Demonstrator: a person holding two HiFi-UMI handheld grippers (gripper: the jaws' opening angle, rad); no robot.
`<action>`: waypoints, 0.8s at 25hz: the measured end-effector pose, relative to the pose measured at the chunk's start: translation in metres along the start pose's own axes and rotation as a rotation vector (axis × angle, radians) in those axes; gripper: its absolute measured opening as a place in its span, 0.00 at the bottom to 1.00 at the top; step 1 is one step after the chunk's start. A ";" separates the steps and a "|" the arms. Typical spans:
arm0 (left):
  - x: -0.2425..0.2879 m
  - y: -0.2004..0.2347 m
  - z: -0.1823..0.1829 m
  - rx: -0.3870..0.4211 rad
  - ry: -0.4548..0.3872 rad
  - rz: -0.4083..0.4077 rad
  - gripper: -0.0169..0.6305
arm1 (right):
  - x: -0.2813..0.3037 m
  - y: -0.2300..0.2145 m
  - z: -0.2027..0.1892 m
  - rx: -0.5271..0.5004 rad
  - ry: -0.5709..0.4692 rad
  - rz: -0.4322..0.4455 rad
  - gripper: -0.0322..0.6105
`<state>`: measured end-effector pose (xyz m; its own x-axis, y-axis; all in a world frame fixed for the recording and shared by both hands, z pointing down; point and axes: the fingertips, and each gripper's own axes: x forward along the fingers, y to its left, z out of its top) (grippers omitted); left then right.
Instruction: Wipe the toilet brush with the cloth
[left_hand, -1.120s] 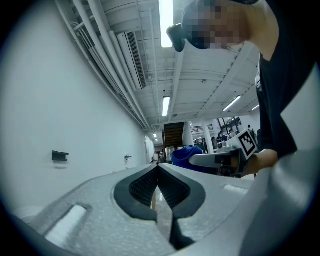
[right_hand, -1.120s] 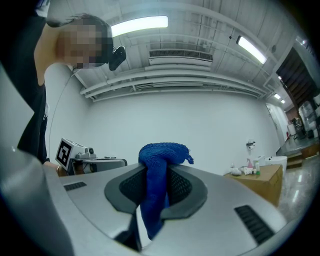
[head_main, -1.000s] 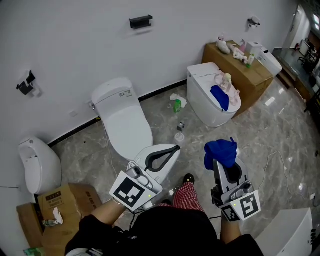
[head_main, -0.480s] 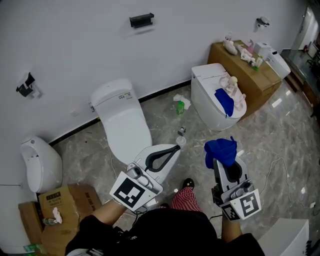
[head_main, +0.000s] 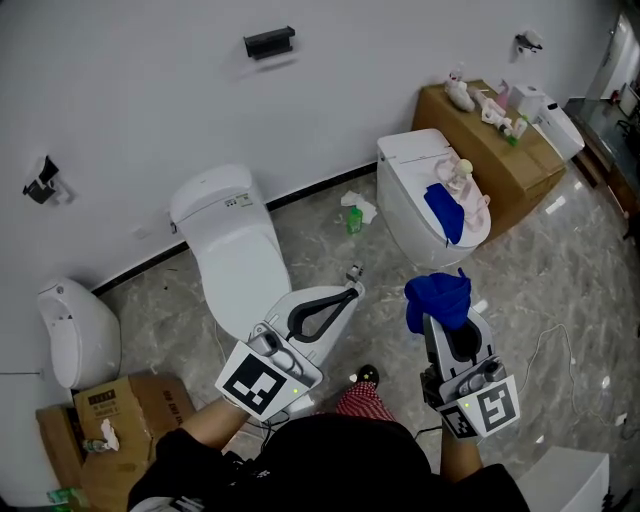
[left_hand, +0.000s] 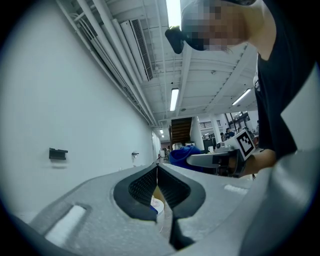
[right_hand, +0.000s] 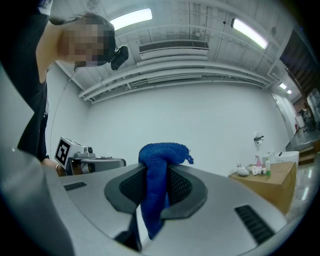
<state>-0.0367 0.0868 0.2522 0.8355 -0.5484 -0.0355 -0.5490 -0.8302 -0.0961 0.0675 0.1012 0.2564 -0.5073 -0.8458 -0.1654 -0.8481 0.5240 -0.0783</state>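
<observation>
A bright blue, nubbly cloth (right_hand: 159, 175) is sitting clamped in the right gripper (head_main: 440, 320), whose fingers are squeezing it at mid-length. Its long axis is running up and down through the gap, with the bunched top flopping over the fingertips and the tail hanging below them. In the head view that bundle is lying to the right of the white, closed-lid toilet (head_main: 235, 255) and is pointing away from the person toward the wall (head_main: 150, 90). The left gripper (head_main: 350, 293) is hovering just in front of that toilet's bowl and slanting toward the cloth. Its fingers are pressing together on nothing (a pale round object is showing through the slit behind the tips, too blurred to name). Both grippers are reaching out roughly level ahead of the body. Each one's cube is showing a black-and-white square marker; the label on the toilet's tank is too small to read.
</observation>
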 end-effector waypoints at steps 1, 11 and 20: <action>0.005 0.001 0.000 0.003 0.002 0.000 0.03 | 0.002 -0.005 0.001 0.001 -0.002 0.003 0.17; 0.056 0.013 -0.004 0.011 0.015 0.029 0.03 | 0.020 -0.058 0.000 0.004 -0.005 0.042 0.17; 0.099 0.008 -0.004 0.035 0.022 0.051 0.03 | 0.024 -0.096 -0.001 0.005 -0.009 0.096 0.17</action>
<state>0.0411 0.0255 0.2521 0.8054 -0.5924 -0.0197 -0.5896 -0.7972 -0.1299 0.1368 0.0304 0.2608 -0.5845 -0.7910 -0.1809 -0.7951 0.6028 -0.0663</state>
